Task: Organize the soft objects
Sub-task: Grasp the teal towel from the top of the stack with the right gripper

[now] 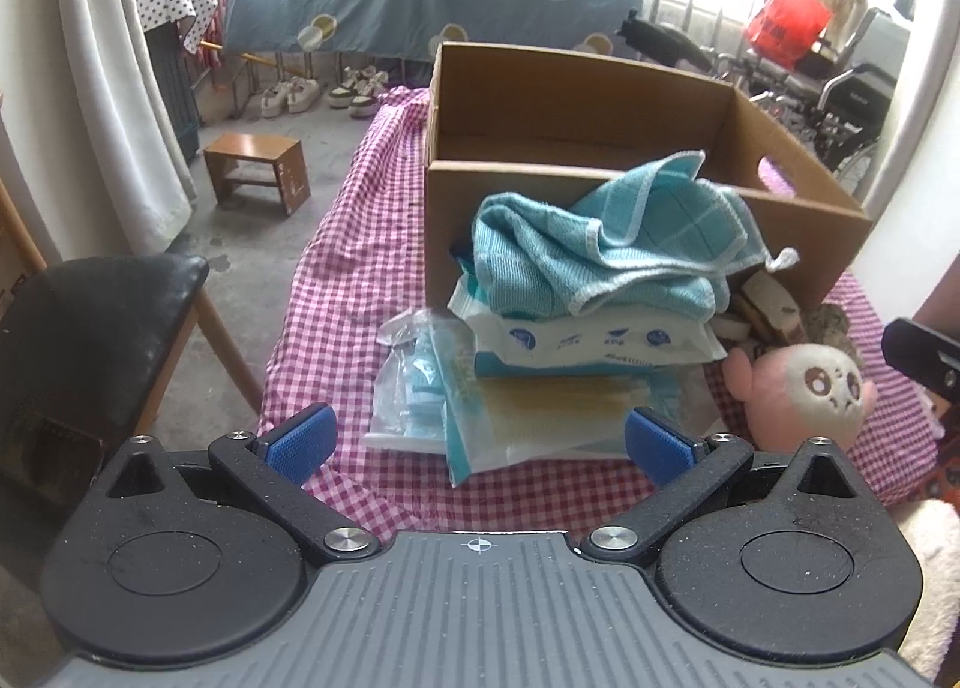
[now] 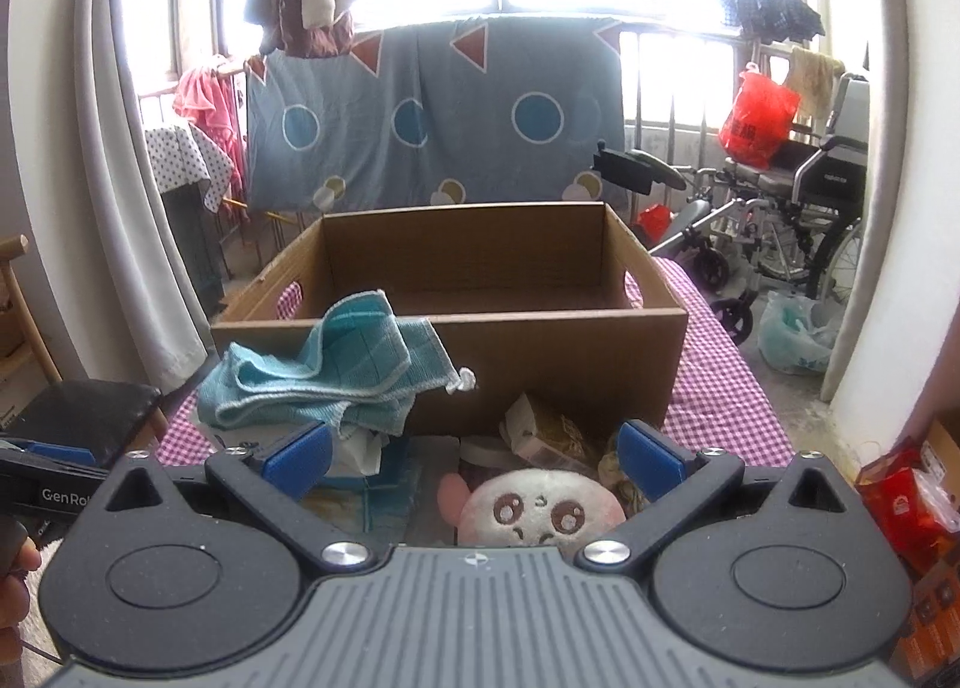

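A teal towel lies crumpled on a white wipes pack and clear plastic packets, in front of an open cardboard box. A pink and white plush toy sits to the right of that pile. My left gripper is open, low over the checked cloth just before the packets. In the right wrist view my right gripper is open with the plush toy between and just below its fingers. The towel and the box lie ahead.
A pink checked cloth covers the table. Brown sponges and wrappers lie by the box. A black chair stands at the left and a wooden stool on the floor. A wheelchair stands at the back right and red packages nearby.
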A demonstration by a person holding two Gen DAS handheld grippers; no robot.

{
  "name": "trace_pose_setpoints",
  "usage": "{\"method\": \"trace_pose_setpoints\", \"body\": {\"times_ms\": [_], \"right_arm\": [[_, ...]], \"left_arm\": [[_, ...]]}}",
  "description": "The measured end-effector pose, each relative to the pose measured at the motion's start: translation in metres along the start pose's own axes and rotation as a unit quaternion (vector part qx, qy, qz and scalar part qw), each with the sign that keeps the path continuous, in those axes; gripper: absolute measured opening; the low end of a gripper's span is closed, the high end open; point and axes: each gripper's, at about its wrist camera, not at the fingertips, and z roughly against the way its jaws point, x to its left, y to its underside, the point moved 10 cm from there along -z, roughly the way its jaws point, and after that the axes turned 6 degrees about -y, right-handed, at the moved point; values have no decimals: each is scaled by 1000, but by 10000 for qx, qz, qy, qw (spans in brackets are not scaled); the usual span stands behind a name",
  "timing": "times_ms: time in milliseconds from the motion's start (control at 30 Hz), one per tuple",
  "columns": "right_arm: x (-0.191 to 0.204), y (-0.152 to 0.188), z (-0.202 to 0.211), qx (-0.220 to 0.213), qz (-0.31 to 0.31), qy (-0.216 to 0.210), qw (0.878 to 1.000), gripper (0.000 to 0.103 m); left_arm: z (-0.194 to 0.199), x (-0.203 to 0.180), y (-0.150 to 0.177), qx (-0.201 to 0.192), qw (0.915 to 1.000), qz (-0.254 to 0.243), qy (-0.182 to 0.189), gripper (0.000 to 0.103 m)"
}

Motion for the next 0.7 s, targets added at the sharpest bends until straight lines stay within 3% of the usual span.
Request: {"method": "trace_pose_setpoints", "body": {"times_ms": [167, 333, 533, 700], "right_arm": [[4, -29, -3, -402, -100, -347, 9985, 103], [11, -52, -13, -657, -246, -675, 9953, 103], [16, -68, -36, -647, -660, -1076, 9899, 103], [6, -67, -55, -528, -1122, -1407, 9823, 101]], "left_arm": [[3, 10, -13, -193, 9988, 169, 427, 103], [8, 22, -32, -637, 9954, 311, 641, 102], [15, 25, -56, -1174, 9909, 19, 652, 102], [7, 11, -69, -1218, 9862, -138, 1110, 101]]}}
